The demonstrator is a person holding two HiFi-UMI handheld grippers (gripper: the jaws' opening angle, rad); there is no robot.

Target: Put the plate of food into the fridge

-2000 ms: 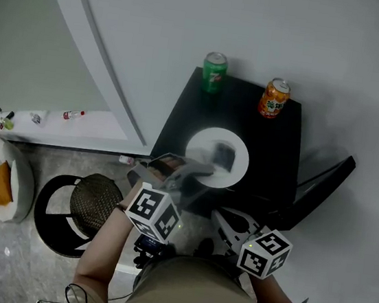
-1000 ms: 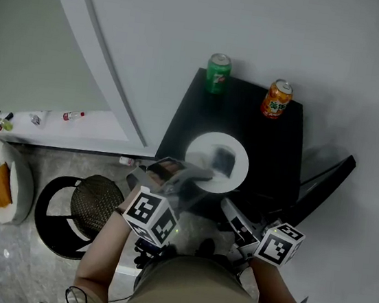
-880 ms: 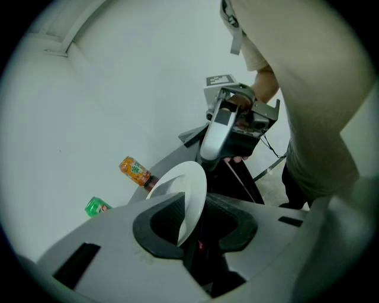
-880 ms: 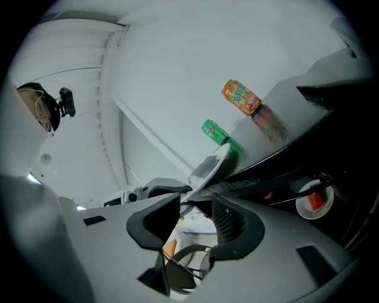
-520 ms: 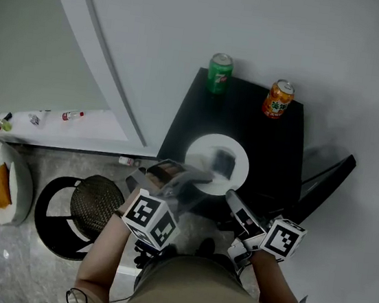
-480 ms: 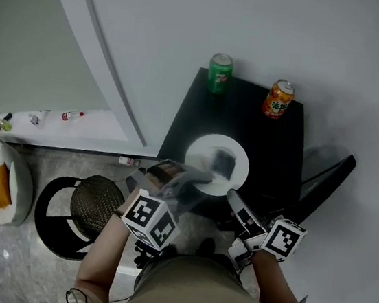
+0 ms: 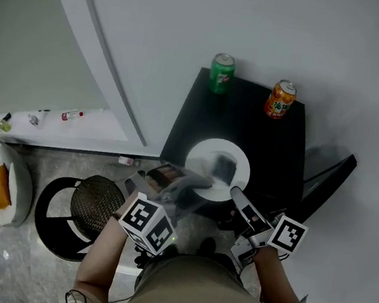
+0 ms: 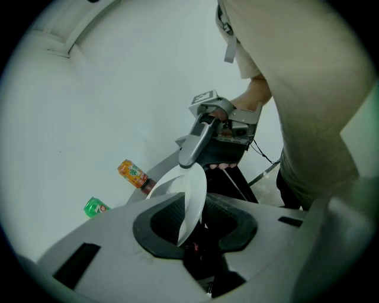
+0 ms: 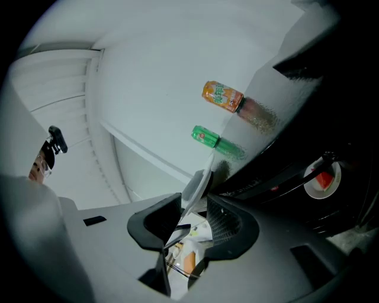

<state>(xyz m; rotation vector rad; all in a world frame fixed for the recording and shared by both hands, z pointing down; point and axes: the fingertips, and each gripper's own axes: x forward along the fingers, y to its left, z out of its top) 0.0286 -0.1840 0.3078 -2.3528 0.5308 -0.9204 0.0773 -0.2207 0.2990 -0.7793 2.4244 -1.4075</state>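
Observation:
A white plate [image 7: 205,154] with a dark piece of food [image 7: 223,166] is over the front of the black fridge top [image 7: 261,136]. My left gripper [image 7: 196,181] is shut on the plate's near-left rim; in the left gripper view the rim [image 8: 192,192] stands edge-on, clamped between the pads of that gripper [image 8: 198,220]. My right gripper [image 7: 234,191] is at the near-right rim. In the right gripper view the rim [image 9: 198,182] sits inside its wide jaws [image 9: 192,216], which stand open around it.
A green can [image 7: 221,72] and an orange can [image 7: 278,99] stand at the back of the fridge top. The fridge door [image 7: 325,180] hangs open to the right. A dish with red food [image 9: 320,177] sits inside. A black wire stool [image 7: 91,200] is at the left.
My right gripper has moved up and left to the plate's near-right rim and rolled, so the rim now lies between its jaws. The left gripper keeps its hold on the plate.

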